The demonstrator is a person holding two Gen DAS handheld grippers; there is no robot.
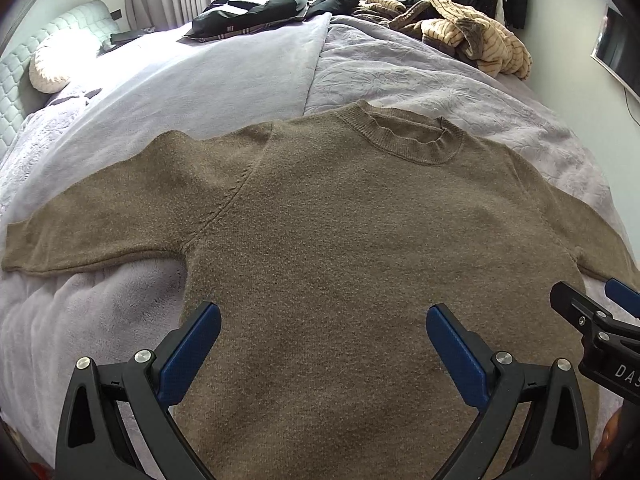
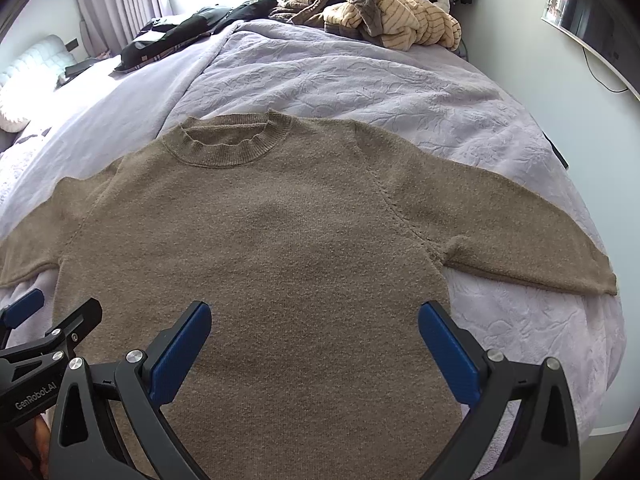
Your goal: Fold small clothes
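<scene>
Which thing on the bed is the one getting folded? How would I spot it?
Find the big bed with the lilac cover. At its near end, right under both open grippers, lies the brown jumper, spread flat with both sleeves out and its round ribbed collar pointing away. The other clothes are crumpled in heaps at the far end; only this one lies smooth.

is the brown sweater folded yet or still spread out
Spread out: the brown sweater lies flat on the bed, both sleeves out sideways, collar showing.

One olive-brown knitted crew-neck sweater [image 1: 340, 232], with two short sleeves spread out. Two black grippers with blue pads [image 1: 323, 344] [image 2: 314, 340]. One lilac embossed bedspread [image 2: 360, 84], one heap of tan striped fleece [image 2: 400, 20].
</scene>
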